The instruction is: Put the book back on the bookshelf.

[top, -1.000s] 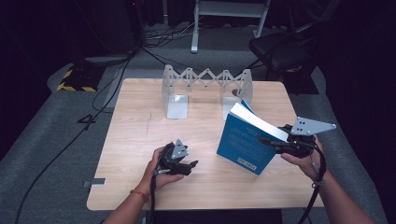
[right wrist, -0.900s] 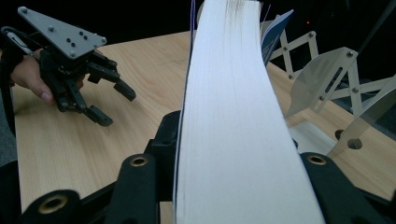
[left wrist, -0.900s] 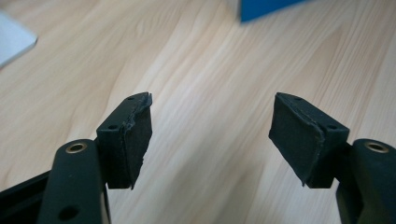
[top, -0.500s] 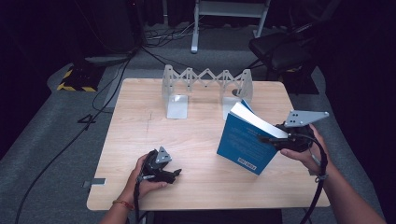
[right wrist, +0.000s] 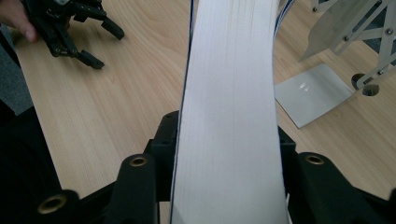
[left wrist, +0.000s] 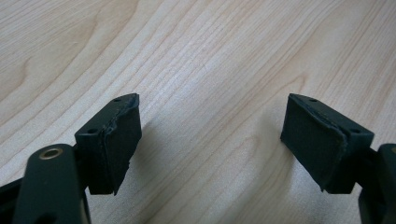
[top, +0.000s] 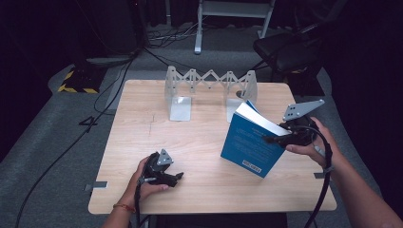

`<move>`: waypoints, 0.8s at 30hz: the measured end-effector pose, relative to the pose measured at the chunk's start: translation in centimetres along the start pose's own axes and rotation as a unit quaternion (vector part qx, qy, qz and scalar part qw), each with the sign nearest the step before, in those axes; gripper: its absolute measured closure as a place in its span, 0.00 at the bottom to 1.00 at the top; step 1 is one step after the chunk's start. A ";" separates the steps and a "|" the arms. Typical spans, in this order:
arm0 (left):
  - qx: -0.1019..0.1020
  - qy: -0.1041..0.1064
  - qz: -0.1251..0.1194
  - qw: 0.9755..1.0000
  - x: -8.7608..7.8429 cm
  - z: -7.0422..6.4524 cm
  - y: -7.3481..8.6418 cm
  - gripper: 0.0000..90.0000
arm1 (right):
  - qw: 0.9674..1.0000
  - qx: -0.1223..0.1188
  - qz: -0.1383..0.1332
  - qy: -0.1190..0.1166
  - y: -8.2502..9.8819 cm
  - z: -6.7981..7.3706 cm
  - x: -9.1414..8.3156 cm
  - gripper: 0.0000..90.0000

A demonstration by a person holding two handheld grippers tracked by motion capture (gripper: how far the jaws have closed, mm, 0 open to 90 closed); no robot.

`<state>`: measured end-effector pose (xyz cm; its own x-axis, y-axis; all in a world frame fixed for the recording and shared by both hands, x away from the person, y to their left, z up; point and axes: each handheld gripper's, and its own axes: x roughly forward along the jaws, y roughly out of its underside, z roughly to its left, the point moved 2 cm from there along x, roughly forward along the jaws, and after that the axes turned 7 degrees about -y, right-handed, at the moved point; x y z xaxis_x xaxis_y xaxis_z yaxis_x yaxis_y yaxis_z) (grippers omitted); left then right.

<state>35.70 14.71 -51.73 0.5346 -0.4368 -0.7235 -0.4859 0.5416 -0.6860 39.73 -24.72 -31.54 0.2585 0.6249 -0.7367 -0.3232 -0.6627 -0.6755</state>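
Note:
A thick blue book (top: 250, 140) stands tilted on the right part of the wooden table (top: 199, 142), one lower corner touching the top. My right gripper (top: 273, 139) is shut on its page edge; in the right gripper view the white page block (right wrist: 231, 107) runs up between the jaws. My left gripper (top: 177, 179) rests near the table's front left, pointing right. Its jaws have just been opening and now stand apart with nothing between the pads (left wrist: 116, 140), just bare wood. The left gripper (right wrist: 100, 44) also appears in the right gripper view, at top left.
A grey metal expanding book rack (top: 209, 90) with flat end plates stands at the back of the table. One end plate (right wrist: 314, 93) lies beside the book. Cables and a chair sit on the floor beyond the table.
The left hand slid toward the front left of the table and its jaws spread wider. The right hand lifted the book slightly, tilting it more upright.

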 end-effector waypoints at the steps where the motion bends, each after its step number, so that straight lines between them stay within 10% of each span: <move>1: 0.000 0.001 -0.001 1.000 0.0 0.0 0.0 0.22 | 1.000 0.001 0.002 -0.001 -0.1 0.0 0.0 0.65; 24: 0.005 0.007 -0.006 1.000 0.3 -0.2 -0.2 0.21 | 1.000 0.015 -0.005 -0.010 -0.9 -0.9 0.4 0.68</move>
<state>35.85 14.36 -51.83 0.5307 -0.4529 -0.7164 -0.4723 0.5439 -0.6936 40.94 -24.29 -31.27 0.2439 0.6399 -0.7287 -0.3484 -0.6434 -0.6816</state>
